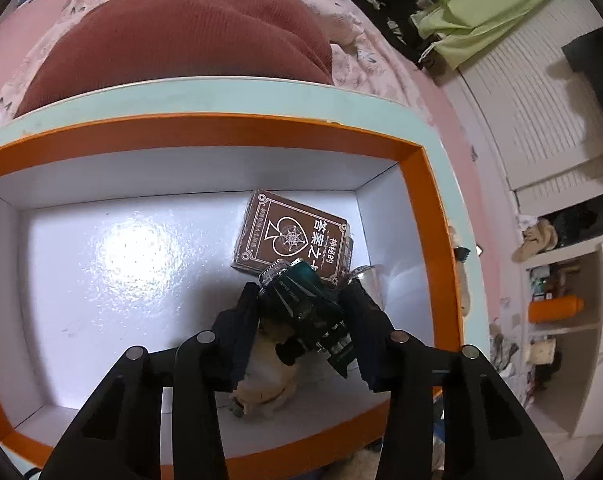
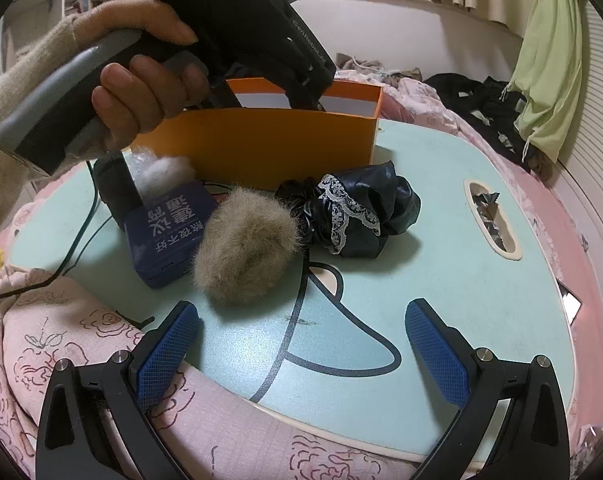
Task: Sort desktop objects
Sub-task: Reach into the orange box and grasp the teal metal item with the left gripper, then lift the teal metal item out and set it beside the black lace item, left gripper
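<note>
A: Where was the left gripper (image 1: pixel 301 304)?
B: Over the orange box (image 1: pixel 413 152), apparently pinching a dark green bottle (image 1: pixel 301 296) (beside the brown card box (image 1: pixel 289 236)).
A: The right gripper (image 2: pixel 301 344)?
B: Fingers spread, empty.

The left tool (image 1: pixel 301 304), gripped around its grey handle by a hand (image 2: pixel 141 92) in a cream knitted sleeve (image 2: pixel 25 80), tilts steeply downward with its dark pads (image 1: pixel 241 320) clamped on a small dark green object (image 1: pixel 305 300), while the right tool (image 2: pixel 301 344) hangs with its blue textured pads (image 2: pixel 165 352) spread wide apart, holding nothing.
</note>
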Available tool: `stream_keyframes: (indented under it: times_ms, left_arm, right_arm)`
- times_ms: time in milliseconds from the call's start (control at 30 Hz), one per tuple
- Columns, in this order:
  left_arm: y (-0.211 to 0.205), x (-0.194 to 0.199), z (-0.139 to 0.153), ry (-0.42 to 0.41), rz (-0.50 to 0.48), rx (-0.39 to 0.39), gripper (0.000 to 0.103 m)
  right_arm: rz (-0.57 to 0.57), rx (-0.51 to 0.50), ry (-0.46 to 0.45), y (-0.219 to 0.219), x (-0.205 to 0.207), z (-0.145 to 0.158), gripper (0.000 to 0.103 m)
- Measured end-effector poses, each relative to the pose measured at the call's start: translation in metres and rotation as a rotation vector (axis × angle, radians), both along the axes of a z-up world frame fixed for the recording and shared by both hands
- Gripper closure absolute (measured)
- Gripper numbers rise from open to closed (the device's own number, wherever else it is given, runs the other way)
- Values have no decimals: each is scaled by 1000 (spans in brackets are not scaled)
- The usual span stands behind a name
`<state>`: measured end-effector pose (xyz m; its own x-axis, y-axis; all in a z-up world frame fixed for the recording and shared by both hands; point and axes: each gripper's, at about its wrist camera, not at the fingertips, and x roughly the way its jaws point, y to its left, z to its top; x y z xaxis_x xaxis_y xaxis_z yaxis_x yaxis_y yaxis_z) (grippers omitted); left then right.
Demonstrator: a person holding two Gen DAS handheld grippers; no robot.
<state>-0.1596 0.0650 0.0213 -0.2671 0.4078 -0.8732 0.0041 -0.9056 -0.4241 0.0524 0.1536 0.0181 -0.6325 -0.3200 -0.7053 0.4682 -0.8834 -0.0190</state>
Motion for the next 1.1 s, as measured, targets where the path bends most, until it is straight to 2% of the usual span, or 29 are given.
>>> stream_keyframes:
  times_ms: [100,200,300,367,500,633,700,767,900,933,1000,1100]
  left_arm:
    - [-8,6,11,71,2,41,59]
    - [-24,23,39,159,24,90,59]
    - [-36,53,72,250,21,141,59]
    - [-38,78,84,280,-9,139,59]
    - [-36,106,68,279,-8,100,59]
    - [-30,108,47,288,21,129,58]
    - [-30,108,41,294,35,142,52]
    - [-34,116,46,331,36,162,45]
    - [-51,140,64,437,78,157,38]
    - [-56,148,68,464,93,148,35]
    - [-66,167,72,509,120,74,26]
    - [-71,191,63,511,114,-112,25]
  right_arm:
    - [0,0,0,0,0,0,0]
    - [-1,0,0,0,0,0,0]
    - [-1,0,0,0,0,0,0]
    - [-1,0,0,0,0,0,0]
    - [-1,-1,0,0,0,-1,0]
    - [-1,-1,0,-1,0,0,0]
    - [-1,-1,1,-1,0,0,0]
    - [-1,-1,1,-1,0,0,0]
    - [-1,-1,1,-1,0,1,0]
    - [-1,-1,1,-1,-1,2,0]
    - [-2,-1,0,-1,-1,2,0]
    - [-2,-1,1,-1,-1,1,0]
